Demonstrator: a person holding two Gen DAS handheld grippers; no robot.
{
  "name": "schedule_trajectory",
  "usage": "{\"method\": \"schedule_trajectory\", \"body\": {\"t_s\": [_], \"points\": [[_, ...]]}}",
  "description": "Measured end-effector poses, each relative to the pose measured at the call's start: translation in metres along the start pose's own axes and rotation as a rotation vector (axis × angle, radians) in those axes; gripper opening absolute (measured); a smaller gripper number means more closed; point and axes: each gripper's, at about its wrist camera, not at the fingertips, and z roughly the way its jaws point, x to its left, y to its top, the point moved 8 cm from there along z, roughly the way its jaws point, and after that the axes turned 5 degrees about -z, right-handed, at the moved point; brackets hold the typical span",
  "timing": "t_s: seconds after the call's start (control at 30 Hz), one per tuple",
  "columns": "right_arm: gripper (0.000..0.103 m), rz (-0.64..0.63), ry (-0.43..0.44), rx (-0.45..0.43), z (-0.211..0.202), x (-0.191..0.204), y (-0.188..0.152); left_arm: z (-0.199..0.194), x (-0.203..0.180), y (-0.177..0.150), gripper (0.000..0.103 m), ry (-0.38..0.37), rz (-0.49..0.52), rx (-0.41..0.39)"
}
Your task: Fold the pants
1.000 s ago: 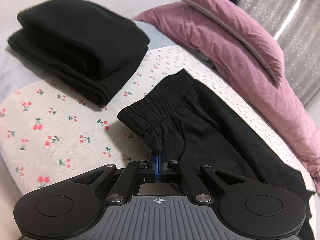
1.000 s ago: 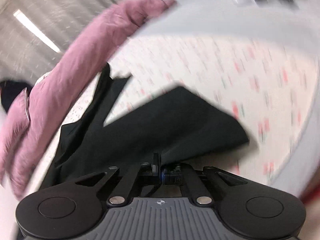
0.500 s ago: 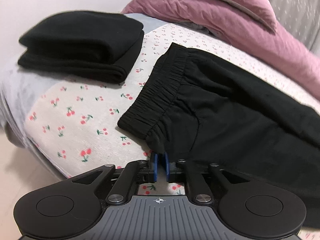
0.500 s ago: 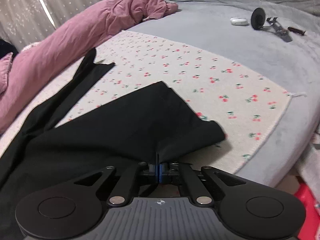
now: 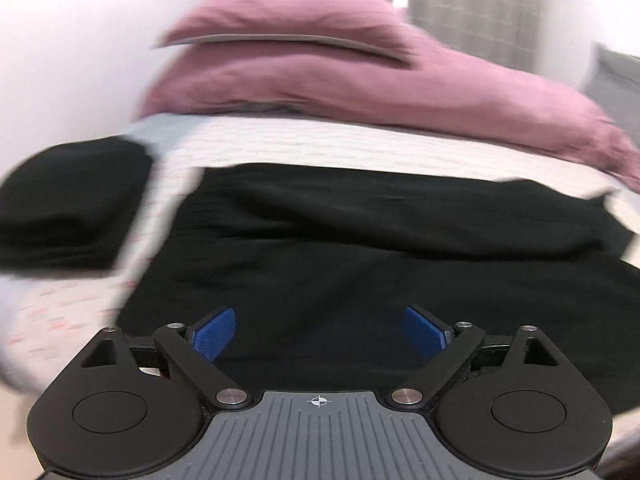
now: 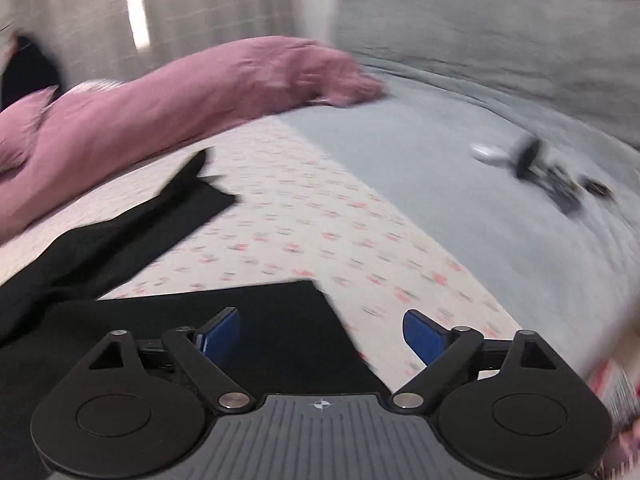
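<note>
The black pants (image 5: 360, 248) lie spread across the cherry-print sheet (image 5: 320, 144), blurred by motion in the left wrist view. My left gripper (image 5: 320, 334) hovers over their near edge, its jaws opening wide, blue pads (image 5: 214, 336) clear of the cloth. In the right wrist view a leg end of the pants (image 6: 248, 320) lies flat below my right gripper (image 6: 320, 336), and the other leg (image 6: 176, 204) stretches away to the left. The right jaws are opening too, with nothing pinched between them.
A folded black garment (image 5: 68, 216) sits at the left on the bed. A pink duvet and pillow (image 5: 320, 72) lie along the far side. Small objects (image 6: 532, 164) rest on the grey blanket (image 6: 480, 208) at the right. Curtains hang behind.
Both grippers went from shut on the pants' fabric to wide open and let it go. The left one swung sideways and rolled level; the right one rose and rolled.
</note>
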Motion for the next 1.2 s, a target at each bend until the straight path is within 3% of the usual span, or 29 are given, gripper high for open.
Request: {"method": "schedule_trajectory", "body": {"t_s": [0.13, 0.23, 0.33, 0.53, 0.6, 0.67, 0.7, 0.73, 0.87, 0.97, 1.03, 1.2], "points": [[0.093, -0.223, 0.153, 0.050, 0.027, 0.035, 0.011, 0.021, -0.067, -0.010, 0.094, -0.169, 0.032, 0.071], [0.093, -0.417, 0.160, 0.083, 0.048, 0.051, 0.017, 0.036, -0.114, -0.022, 0.094, -0.263, 0.059, 0.128], [0.093, -0.515, 0.190, 0.115, 0.067, 0.055, 0.024, 0.049, -0.150, -0.033, 0.094, -0.303, 0.104, 0.163], [0.092, -0.592, 0.339, 0.213, 0.096, 0.075, 0.027, 0.077, -0.192, -0.047, 0.094, -0.369, 0.115, 0.225], [0.080, -0.599, 0.405, 0.269, 0.106, 0.084, 0.021, 0.083, -0.203, -0.052, 0.094, -0.392, 0.115, 0.240], [0.044, -0.601, 0.449, 0.313, 0.110, 0.092, 0.015, 0.083, -0.209, -0.055, 0.094, -0.414, 0.122, 0.245], [0.027, -0.612, 0.458, 0.298, 0.107, 0.096, 0.015, 0.083, -0.215, -0.057, 0.094, -0.417, 0.128, 0.242], [0.003, -0.633, 0.454, 0.269, 0.101, 0.100, 0.017, 0.082, -0.216, -0.058, 0.094, -0.421, 0.134, 0.242], [0.002, -0.654, 0.404, 0.124, 0.058, 0.110, 0.025, 0.082, -0.219, -0.059, 0.093, -0.430, 0.132, 0.244], [0.002, -0.665, 0.479, 0.073, 0.013, 0.126, 0.011, 0.081, -0.216, -0.061, 0.093, -0.431, 0.131, 0.244], [0.002, -0.694, 0.520, 0.093, -0.009, 0.139, -0.010, 0.079, -0.216, -0.063, 0.093, -0.430, 0.142, 0.238], [0.003, -0.784, 0.516, 0.219, -0.033, 0.173, -0.067, 0.077, -0.217, -0.067, 0.093, -0.426, 0.185, 0.223]]}}
